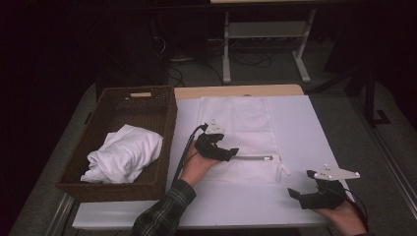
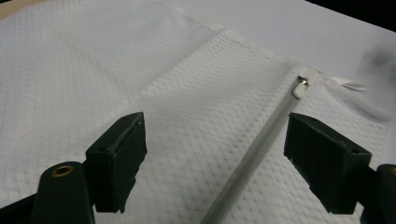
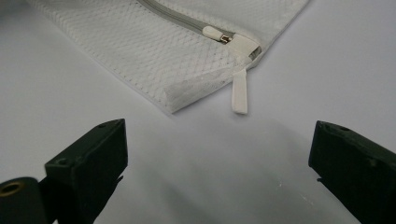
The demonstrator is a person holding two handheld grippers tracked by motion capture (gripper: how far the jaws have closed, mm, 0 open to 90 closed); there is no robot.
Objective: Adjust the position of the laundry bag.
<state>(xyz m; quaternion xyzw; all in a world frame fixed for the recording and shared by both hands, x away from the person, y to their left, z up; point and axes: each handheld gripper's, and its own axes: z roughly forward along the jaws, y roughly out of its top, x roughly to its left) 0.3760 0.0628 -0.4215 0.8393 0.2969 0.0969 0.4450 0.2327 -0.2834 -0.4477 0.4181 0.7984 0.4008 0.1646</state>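
lying flat on the bench (image 1: 305,123), the mesh laundry bag (image 1: 236,123) keeps its zipper (image 2: 252,158) reachable. the left gripper (image 2: 215,163) hovers over it, fingers (image 2: 119,158) wide and empty, zipper between them, the pull (image 2: 300,88) just ahead. the right gripper (image 3: 219,172), fingers (image 3: 88,158) wide and empty, waits short of the bag corner, apparently ready to steady it.

The mesh bag (image 2: 140,93) runs past the frame's left edge.

A tall dark brown wicker basket (image 1: 147,142) walls off the frame's left. The flat white mesh zip bag (image 1: 236,123) blocks nothing; bare white tabletop (image 1: 295,132) lies open at right and bottom.
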